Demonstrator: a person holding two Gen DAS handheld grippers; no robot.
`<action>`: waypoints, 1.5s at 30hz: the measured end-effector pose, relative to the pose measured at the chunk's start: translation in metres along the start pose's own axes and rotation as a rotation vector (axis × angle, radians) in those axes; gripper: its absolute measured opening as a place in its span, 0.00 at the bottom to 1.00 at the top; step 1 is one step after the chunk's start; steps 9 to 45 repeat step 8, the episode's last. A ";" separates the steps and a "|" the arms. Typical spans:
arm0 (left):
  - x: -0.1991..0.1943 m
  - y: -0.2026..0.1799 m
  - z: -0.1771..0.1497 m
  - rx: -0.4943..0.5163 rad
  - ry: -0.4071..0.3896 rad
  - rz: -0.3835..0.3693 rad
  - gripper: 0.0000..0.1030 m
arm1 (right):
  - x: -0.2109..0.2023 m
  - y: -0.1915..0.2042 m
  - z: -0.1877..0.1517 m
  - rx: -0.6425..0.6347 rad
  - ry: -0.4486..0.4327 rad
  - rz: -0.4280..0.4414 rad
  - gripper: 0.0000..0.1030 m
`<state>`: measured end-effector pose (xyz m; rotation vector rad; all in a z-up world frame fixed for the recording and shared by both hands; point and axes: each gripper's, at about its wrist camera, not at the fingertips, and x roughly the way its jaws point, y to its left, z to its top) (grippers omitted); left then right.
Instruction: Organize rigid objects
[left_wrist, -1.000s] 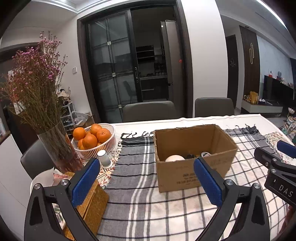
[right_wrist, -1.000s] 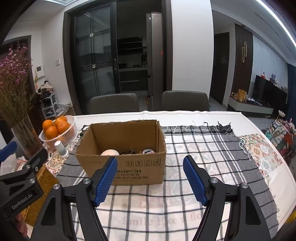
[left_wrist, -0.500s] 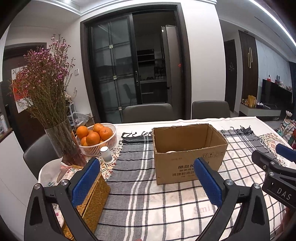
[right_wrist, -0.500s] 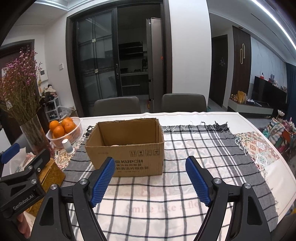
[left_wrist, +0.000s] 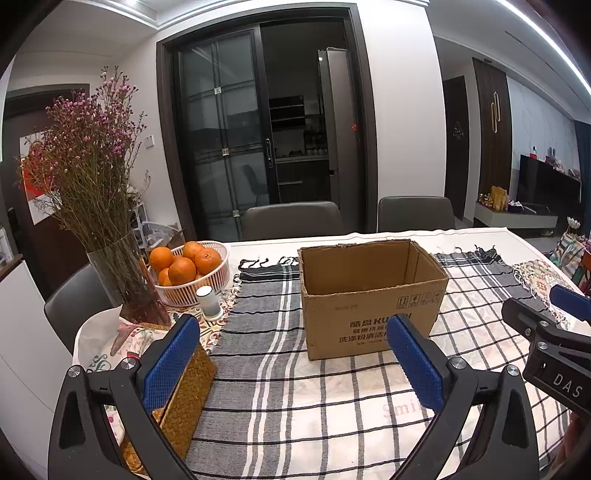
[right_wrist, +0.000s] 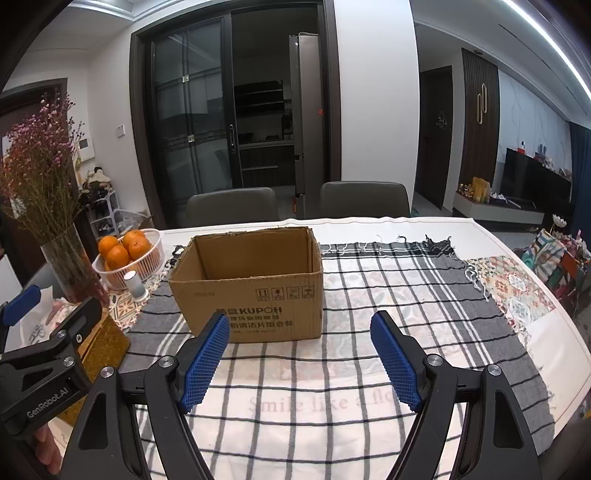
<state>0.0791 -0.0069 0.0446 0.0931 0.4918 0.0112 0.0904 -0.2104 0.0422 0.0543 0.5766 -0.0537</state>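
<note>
The table (right_wrist: 424, 225) carries a checked cloth (right_wrist: 388, 295), and the box (right_wrist: 255, 284) sits open-topped at its middle, likely so both hands can reach it. From here its inside cannot be seen, so what it holds is unknown. A white basket (left_wrist: 192, 291) to the left is piled with oranges (left_wrist: 183, 269), beside a vase (left_wrist: 122, 280). The left gripper (left_wrist: 291, 363) and right gripper (right_wrist: 301, 363) hang short of the box, jaws spread wide and empty.
</note>
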 end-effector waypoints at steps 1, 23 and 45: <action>0.000 0.000 0.000 0.001 -0.001 0.000 1.00 | 0.000 0.000 0.000 0.000 0.000 0.001 0.77; -0.002 -0.002 -0.001 0.004 0.000 -0.005 1.00 | -0.001 0.000 -0.001 0.002 0.003 0.005 0.77; -0.002 -0.002 -0.001 0.004 0.000 -0.005 1.00 | -0.001 0.000 -0.001 0.002 0.003 0.005 0.77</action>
